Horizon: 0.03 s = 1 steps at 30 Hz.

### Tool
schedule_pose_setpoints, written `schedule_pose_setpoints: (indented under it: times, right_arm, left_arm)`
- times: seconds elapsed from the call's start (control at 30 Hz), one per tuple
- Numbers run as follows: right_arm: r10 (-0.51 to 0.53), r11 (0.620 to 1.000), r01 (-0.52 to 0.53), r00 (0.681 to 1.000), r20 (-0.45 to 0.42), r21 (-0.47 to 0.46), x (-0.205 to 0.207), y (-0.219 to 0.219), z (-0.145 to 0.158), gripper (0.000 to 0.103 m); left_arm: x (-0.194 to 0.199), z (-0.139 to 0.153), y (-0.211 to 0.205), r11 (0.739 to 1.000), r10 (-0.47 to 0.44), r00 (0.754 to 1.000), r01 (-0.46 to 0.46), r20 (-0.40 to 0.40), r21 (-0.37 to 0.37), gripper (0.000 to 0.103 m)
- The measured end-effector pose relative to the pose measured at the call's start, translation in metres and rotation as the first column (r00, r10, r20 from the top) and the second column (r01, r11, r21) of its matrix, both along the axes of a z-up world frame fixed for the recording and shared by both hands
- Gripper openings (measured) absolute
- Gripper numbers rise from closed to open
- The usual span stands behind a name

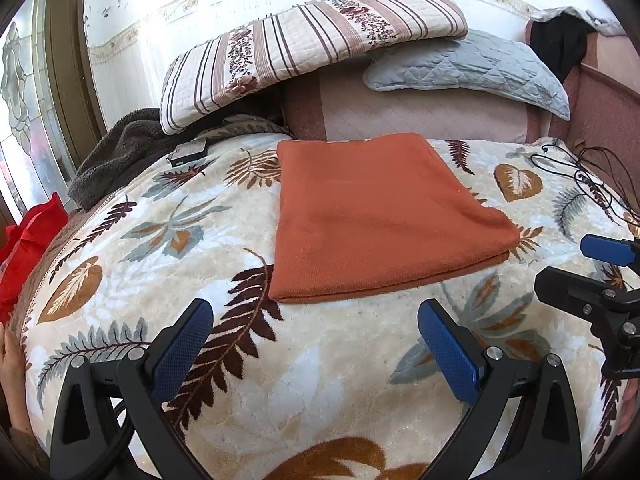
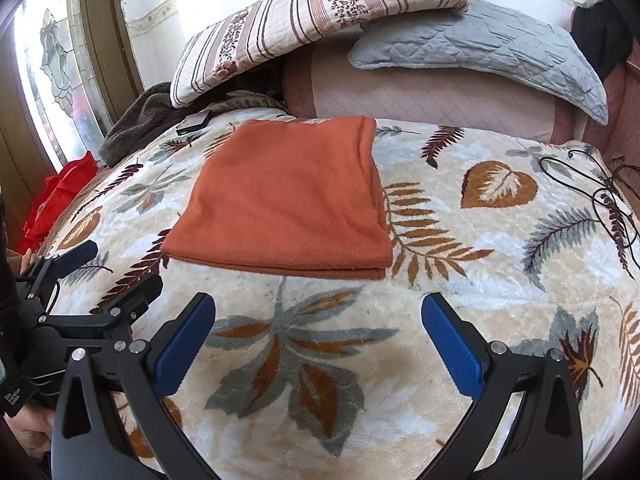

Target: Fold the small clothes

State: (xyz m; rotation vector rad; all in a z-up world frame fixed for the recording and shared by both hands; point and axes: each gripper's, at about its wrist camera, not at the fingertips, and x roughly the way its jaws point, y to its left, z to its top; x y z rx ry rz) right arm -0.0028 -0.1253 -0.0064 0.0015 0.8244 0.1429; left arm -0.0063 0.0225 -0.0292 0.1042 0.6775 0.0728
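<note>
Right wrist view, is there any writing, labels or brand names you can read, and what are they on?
Small white print on the black body of the left gripper, at the lower left edge: too small and blurred to read.
Orange cloth, leaf blanket, pillows: no text.

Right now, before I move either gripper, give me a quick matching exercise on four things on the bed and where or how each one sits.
Things:
1. orange cloth
2. grey pillow
3. black cable
4. left gripper

States:
A. open, hovering over the blanket, holding nothing
B. loose tangle near the bed's right edge
C. folded flat in the middle of the blanket
D. leaning at the head of the bed, beside the striped pillow

Pairs: 1-C, 2-D, 3-B, 4-A
</note>
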Motion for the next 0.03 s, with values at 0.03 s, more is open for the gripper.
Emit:
schedule_pose_setpoints:
  times: [0.03]
  right_arm:
    - [0.001, 1.0, -0.001, 1.0, 0.0, -0.001, -0.0001, 0.0007, -0.0001, 0.103]
  left_arm:
    - [-0.0002, 0.0003, -0.0002, 1.0, 0.0, 1.0, 0.0, 0.002, 0.0, 0.103]
